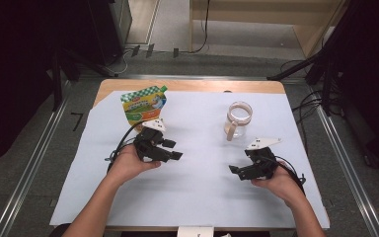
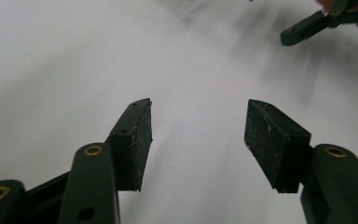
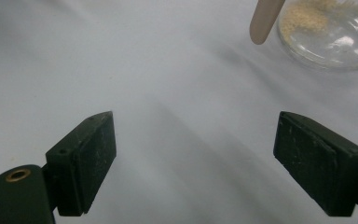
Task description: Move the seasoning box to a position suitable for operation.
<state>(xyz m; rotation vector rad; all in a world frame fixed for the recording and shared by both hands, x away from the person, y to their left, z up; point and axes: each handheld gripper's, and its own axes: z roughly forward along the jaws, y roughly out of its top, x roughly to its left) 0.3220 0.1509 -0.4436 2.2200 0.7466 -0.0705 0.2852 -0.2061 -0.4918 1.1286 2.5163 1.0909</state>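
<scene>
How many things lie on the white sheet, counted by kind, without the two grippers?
Food pouch: 1
Glass jug: 1
Total: 2

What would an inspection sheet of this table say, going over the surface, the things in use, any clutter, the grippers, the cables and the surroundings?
Surface: white sheet over a wooden table, smooth.
Job's things: green pouch standing at the far left; clear glass jug with a beige handle at the far right, pale grains at its bottom.
Clutter: nothing seen.
Grippers: left gripper and right gripper both open, nothing between the jaws, facing each other low over the sheet.
Cables: a black cable trails from the left gripper; more lie on the floor.
Surroundings: grey floor, metal rails, dark stands, wooden furniture behind.
</scene>
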